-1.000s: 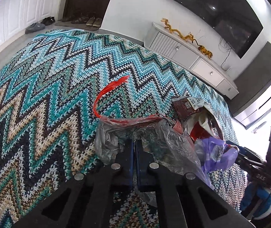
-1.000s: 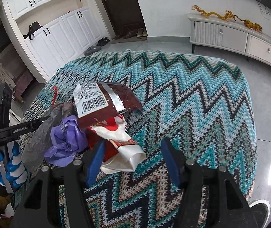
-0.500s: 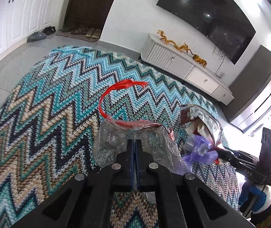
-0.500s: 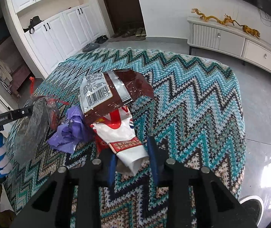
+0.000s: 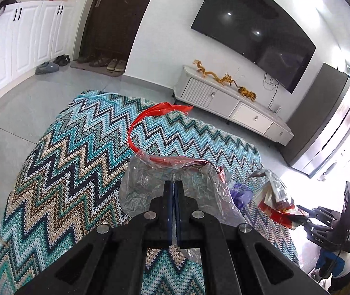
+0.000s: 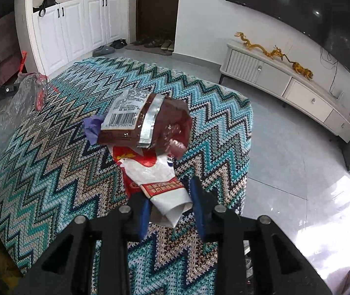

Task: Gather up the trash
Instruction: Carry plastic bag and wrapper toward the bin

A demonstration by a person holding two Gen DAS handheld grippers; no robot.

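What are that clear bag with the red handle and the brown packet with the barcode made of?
The bag looks like thin see-through plastic film: it is crinkled, glossy, and the rug pattern shows through it. Its handle seems to be red plastic strip. The brown packet looks like glossy plastic or foil laminate, judging by its silvery seam and shine; which exactly, I cannot tell.

The left gripper (image 5: 174,191) pinches the edge of a plastic bag (image 5: 147,184) above the knitted blanket (image 5: 59,167), with the bag's drawstring (image 5: 150,115) looping up beyond it. To its right the right gripper (image 6: 170,201) grips the near end of a bundle of wrappers (image 6: 155,172), a foil packet (image 6: 147,123) lying on top of the bundle and a crumpled glove (image 6: 92,129) tucked at its left side. Beyond the blanket, a TV cabinet (image 6: 285,83) stands against the wall under the television (image 5: 253,29), and shoes (image 5: 116,64) sit by the door (image 5: 116,17) with cupboards (image 5: 25,41) to the left.
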